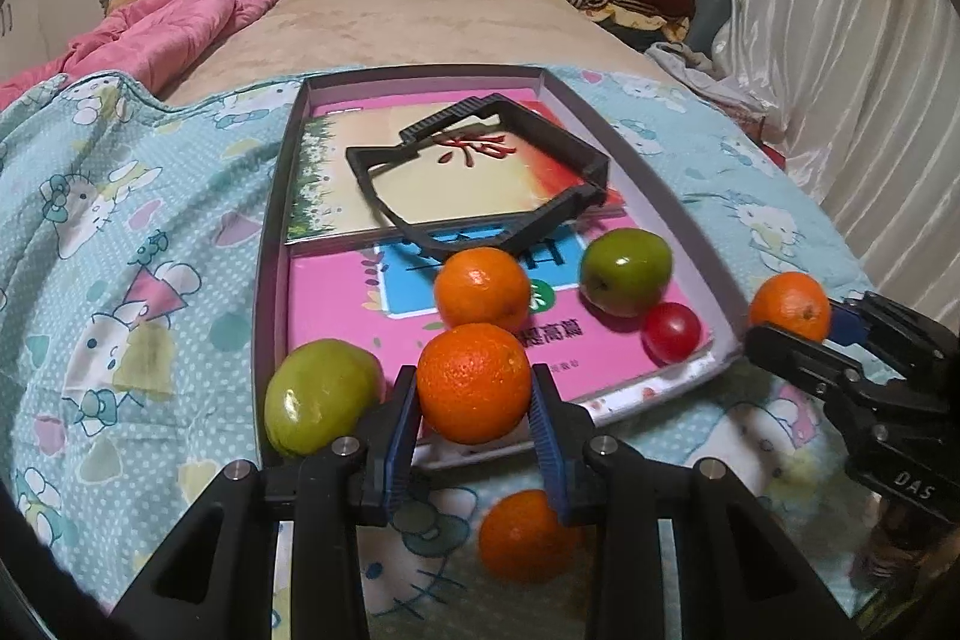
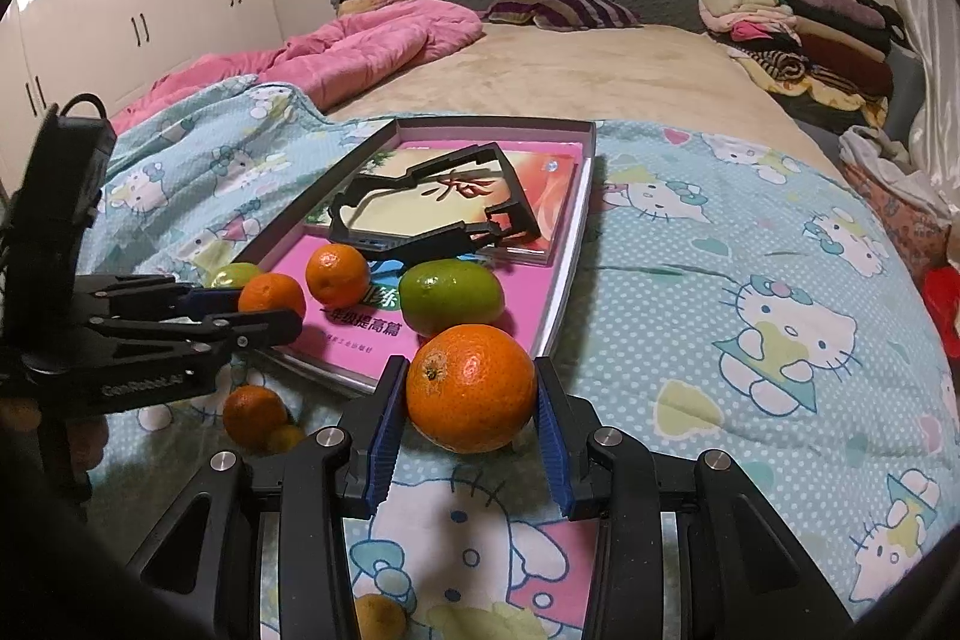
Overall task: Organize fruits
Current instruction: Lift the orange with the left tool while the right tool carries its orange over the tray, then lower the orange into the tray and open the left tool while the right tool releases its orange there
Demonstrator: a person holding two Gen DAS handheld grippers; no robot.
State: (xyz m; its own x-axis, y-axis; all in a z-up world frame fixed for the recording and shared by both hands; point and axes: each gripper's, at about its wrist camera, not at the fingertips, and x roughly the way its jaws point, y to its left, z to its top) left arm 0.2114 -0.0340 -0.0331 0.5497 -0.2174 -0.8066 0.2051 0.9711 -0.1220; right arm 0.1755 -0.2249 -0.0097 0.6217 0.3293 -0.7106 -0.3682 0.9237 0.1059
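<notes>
**Two oranges in hand, tray half filled**

Nearest the left wrist camera, the left gripper (image 1: 474,391) is closed on an orange (image 1: 474,383), its blue pads pressing both sides, held just over the near edge of the tray (image 1: 270,244). The right gripper (image 2: 471,397) likewise clamps a second orange (image 2: 471,388), held above the blanket (image 2: 720,280) just short of the tray's near corner. Neither fruit is set down yet, so by my reading both are on their way in.

Loose fruit is left on the blanket below the grippers: one orange (image 1: 525,535) under the left gripper, a smaller yellowish fruit (image 2: 285,439) touching it in the right view, and another orange-yellow piece (image 2: 378,619) at the bottom edge of that view, partly hidden.

Further on, inside the tray, lie one orange (image 1: 483,289), one green fruit (image 1: 624,271) and one small red fruit (image 1: 672,331). A second green fruit (image 1: 321,397) sits at the tray's near left corner; whether it is inside the wall I cannot tell.

Count: four clear oranges (two gripped, one in the tray, one loose), two green fruits, one red, two small yellowish pieces of unsure kind. Roughly half looks done.

At the far end of the tray, a black plastic frame (image 1: 480,172) rests on books (image 1: 360,172).
</notes>
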